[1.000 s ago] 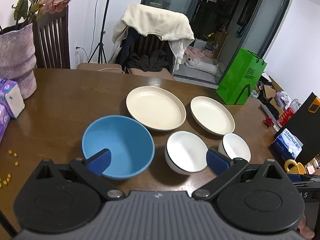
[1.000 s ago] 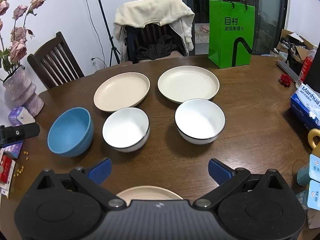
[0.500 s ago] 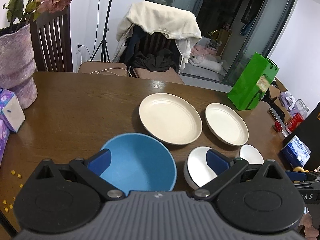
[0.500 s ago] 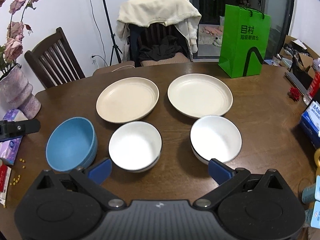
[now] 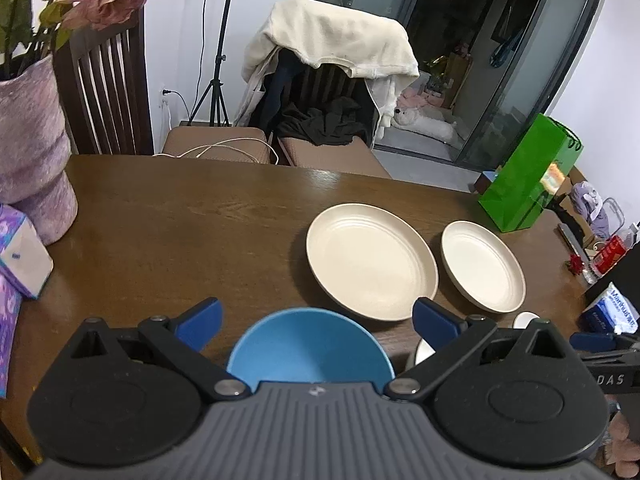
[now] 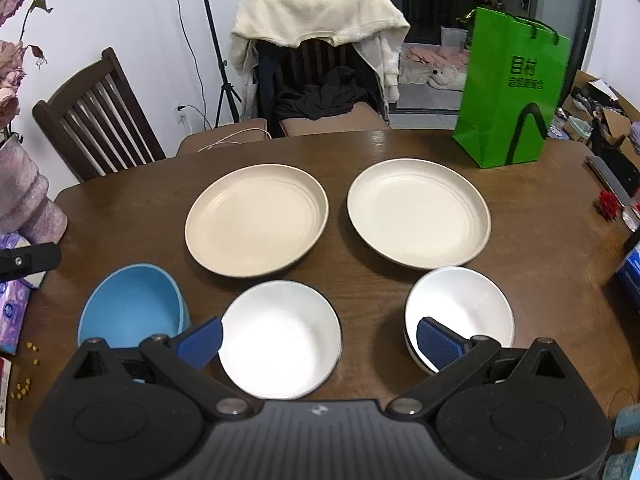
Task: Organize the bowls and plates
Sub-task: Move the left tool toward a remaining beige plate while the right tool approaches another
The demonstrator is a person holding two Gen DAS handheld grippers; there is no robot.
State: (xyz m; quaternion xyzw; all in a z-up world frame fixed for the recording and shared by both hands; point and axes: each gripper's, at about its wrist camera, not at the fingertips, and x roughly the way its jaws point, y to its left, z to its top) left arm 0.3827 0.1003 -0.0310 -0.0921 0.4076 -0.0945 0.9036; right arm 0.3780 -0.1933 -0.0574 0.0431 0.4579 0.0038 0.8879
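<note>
A blue bowl [image 5: 310, 346] sits on the brown table just below my open left gripper [image 5: 318, 318], between its spread blue-padded fingers. Beyond it lie two cream plates, one nearer [image 5: 370, 262] and one farther right [image 5: 482, 266]. In the right wrist view the blue bowl [image 6: 132, 306] is at the left, a white bowl [image 6: 280, 338] lies between the fingers of my open right gripper [image 6: 320, 338], and a second white bowl [image 6: 460, 312] is partly behind the right finger. The two cream plates, left [image 6: 256, 218] and right [image 6: 418, 212], lie behind the bowls.
A green paper bag [image 6: 512, 92] stands at the table's far right. A purple vase [image 5: 28, 152] with roses and tissue packs [image 5: 20, 256] occupy the left edge. Two chairs, one draped with a cream garment [image 6: 316, 20], stand behind the table. Yellow bits [image 6: 24, 384] lie scattered near the left corner.
My left gripper has tilted up and moved forward over the blue bowl, which has slid down in the view. My right gripper has advanced toward the white bowls; the near plate has dropped from view.
</note>
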